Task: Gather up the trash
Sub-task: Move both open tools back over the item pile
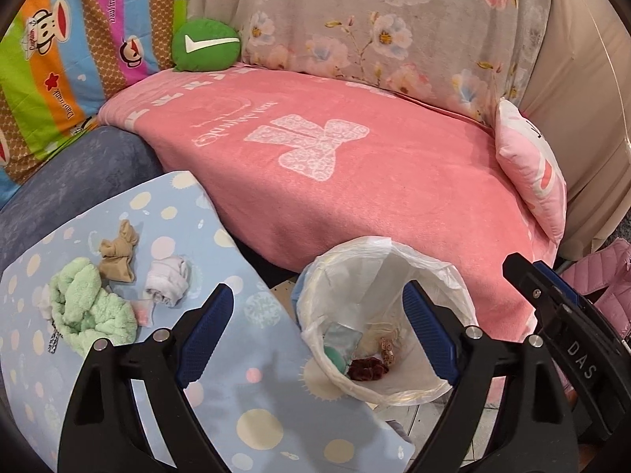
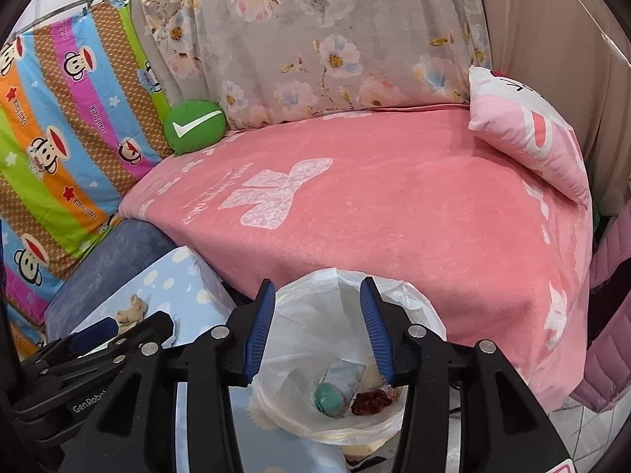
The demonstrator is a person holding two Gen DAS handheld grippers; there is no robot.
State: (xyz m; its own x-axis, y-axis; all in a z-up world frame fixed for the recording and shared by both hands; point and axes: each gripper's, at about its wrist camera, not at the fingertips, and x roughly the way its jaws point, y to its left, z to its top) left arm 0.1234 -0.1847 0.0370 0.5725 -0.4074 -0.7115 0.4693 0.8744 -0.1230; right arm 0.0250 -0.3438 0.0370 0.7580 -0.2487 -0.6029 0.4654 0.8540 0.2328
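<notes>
Above the lined bin's (image 2: pixel 355 354) rim, the right claw (image 2: pixel 317 331) gapes empty.

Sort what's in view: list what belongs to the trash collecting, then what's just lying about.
Job:
lined bin
trash in it
crumpled pieces on the blue dotted sheet
left gripper
right gripper

Lying about:
pink blanket
green cushion
pink pillow

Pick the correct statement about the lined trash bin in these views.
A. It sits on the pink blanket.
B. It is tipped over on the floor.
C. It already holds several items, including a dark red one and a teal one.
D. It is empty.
C: inside the trash bin lie a dark red item and a teal item.
</notes>
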